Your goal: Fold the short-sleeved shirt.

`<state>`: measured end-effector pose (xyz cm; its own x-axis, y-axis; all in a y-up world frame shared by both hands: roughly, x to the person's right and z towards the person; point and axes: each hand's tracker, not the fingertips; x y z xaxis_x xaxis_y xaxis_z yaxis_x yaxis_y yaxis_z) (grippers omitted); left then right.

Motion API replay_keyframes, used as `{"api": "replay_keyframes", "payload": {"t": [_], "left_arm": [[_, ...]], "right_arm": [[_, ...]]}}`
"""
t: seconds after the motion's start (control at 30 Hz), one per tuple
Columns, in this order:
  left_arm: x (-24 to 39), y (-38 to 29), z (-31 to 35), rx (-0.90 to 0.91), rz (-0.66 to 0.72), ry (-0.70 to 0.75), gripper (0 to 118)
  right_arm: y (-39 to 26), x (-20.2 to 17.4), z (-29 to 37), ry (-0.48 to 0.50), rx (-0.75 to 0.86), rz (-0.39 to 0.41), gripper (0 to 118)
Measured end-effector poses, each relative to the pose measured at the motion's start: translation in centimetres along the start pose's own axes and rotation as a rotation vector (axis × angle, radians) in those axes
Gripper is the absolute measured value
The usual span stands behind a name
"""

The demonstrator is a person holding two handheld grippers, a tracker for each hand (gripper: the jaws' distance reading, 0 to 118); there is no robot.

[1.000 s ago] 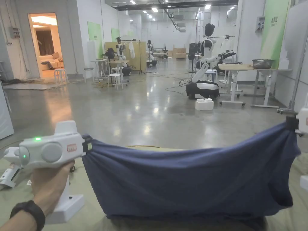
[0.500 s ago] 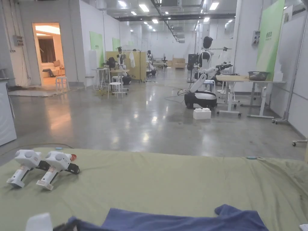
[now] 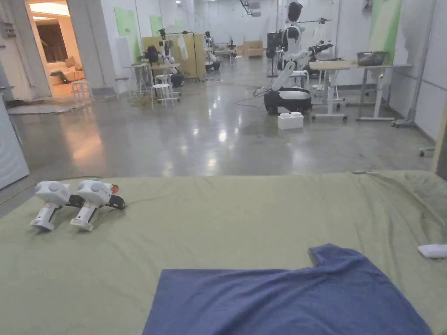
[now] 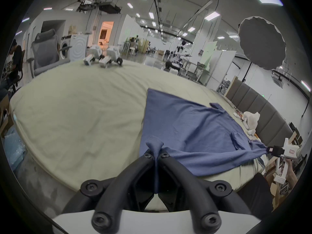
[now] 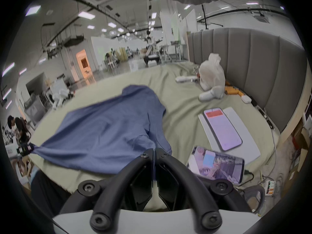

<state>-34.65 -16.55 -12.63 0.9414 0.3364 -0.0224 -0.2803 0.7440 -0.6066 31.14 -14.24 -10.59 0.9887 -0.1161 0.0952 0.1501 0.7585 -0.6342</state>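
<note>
The blue shirt [image 3: 288,296] is lying spread out on the green bed cover [image 3: 227,209]. The left gripper [image 4: 156,153] is pinching 1 corner of it — both jaws pressed tight on the cloth. The right gripper [image 5: 154,150] is pinching another corner the same way. 2 spare grippers [image 3: 76,203] are sitting far off on the bed.

Shirt [image 3: 288,296] flat on bed [image 3: 218,209], near edge; two spare grippers [image 3: 76,200] far left; phone [image 5: 222,128] right.
</note>
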Motion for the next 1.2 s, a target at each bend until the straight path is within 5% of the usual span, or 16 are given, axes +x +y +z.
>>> {"api": "replay_keyframes", "payload": {"t": [0.27, 0.33, 0.37, 0.4, 0.43, 0.83, 0.93, 1.0, 1.1, 1.2], "left_arm": [[-0.8, -1.0, -2.0, -0.11, -0.021, 0.04, 3], [-0.8, -0.9, -1.8, -0.108, -0.037, 0.066, 33], [-0.8, -0.7, -1.7, -0.104, -0.046, 0.082, 66], [-0.8, -0.4, -1.5, -0.1, -0.055, 0.096, 83], [-0.6, -0.1, -0.9, -0.074, -0.076, 0.125, 92], [11.6, 4.9, 11.1, 0.486, -0.308, 0.132, 92], [14.0, 5.2, 12.9, 0.528, -0.33, 0.107, 83], [15.2, 5.2, 13.8, 0.566, -0.378, 0.107, 67], [16.3, 5.0, 14.8, 0.582, -0.421, 0.112, 59], [16.8, 4.8, 15.5, 0.589, -0.426, 0.091, 31]], "right_arm": [[-2.0, 0.9, -2.3, -0.011, -0.11, -0.024, 2], [-2.0, 1.0, -2.6, -0.026, -0.129, 0.007, 20], [-2.1, 0.8, -2.2, -0.041, -0.156, 0.025, 52], [-2.1, 0.8, -2.1, -0.039, -0.147, 0.031, 66], [-2.0, 0.7, -1.7, -0.036, -0.145, 0.039, 67], [2.2, -7.3, 9.0, 0.063, 0.38, 0.065, 67], [3.2, -9.2, 10.6, 0.083, 0.45, 0.102, 65], [3.7, -10.3, 11.5, 0.073, 0.485, 0.138, 49], [4.1, -11.4, 12.1, 0.056, 0.531, 0.159, 36], [4.3, -11.7, 12.3, 0.058, 0.539, 0.194, 11]]}}
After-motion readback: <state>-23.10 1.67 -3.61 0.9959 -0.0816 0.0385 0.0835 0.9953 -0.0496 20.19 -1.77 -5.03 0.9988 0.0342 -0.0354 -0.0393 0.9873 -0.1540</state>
